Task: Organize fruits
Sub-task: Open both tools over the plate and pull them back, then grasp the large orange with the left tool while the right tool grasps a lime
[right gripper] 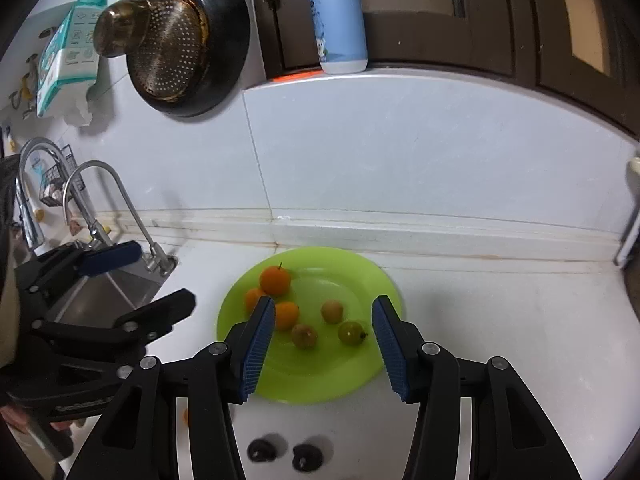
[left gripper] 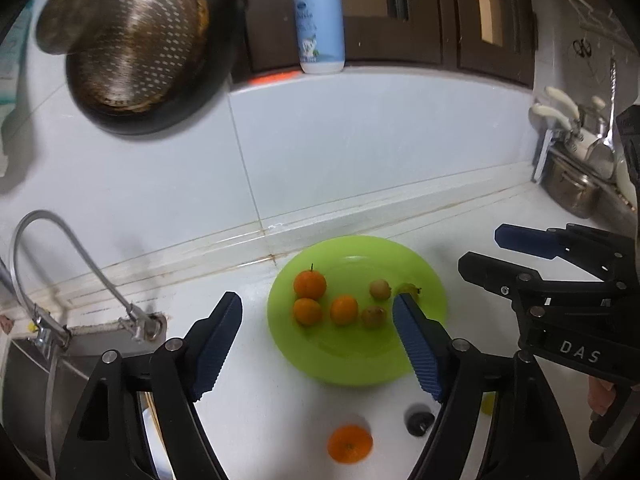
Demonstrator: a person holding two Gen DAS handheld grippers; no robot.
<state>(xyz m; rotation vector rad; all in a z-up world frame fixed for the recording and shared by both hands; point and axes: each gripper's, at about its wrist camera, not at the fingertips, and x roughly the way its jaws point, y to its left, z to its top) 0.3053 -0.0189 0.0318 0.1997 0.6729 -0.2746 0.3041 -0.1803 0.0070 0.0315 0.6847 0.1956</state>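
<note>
oranges, three (right gripper: 274, 279), and three small greenish fruits (right gripper: 332, 311) lie on the green plate (right gripper: 360, 380); another orange (left gripper: 349, 443) sits on the counter beside what may be dark fruits (right gripper: 307, 457). left gripper (left gripper: 318, 312) and right gripper (right gripper: 323, 314) both gape empty.

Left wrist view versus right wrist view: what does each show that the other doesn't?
Only the left wrist view shows a whole orange lying on the counter off the plate, plus a steel pot at far right. Only the right wrist view shows two dark fruits together on the counter and a tissue pack on the wall. Both show the green plate with three oranges and three small greenish fruits, the hanging strainer, the blue bottle, and both hand-held grippers open.
</note>
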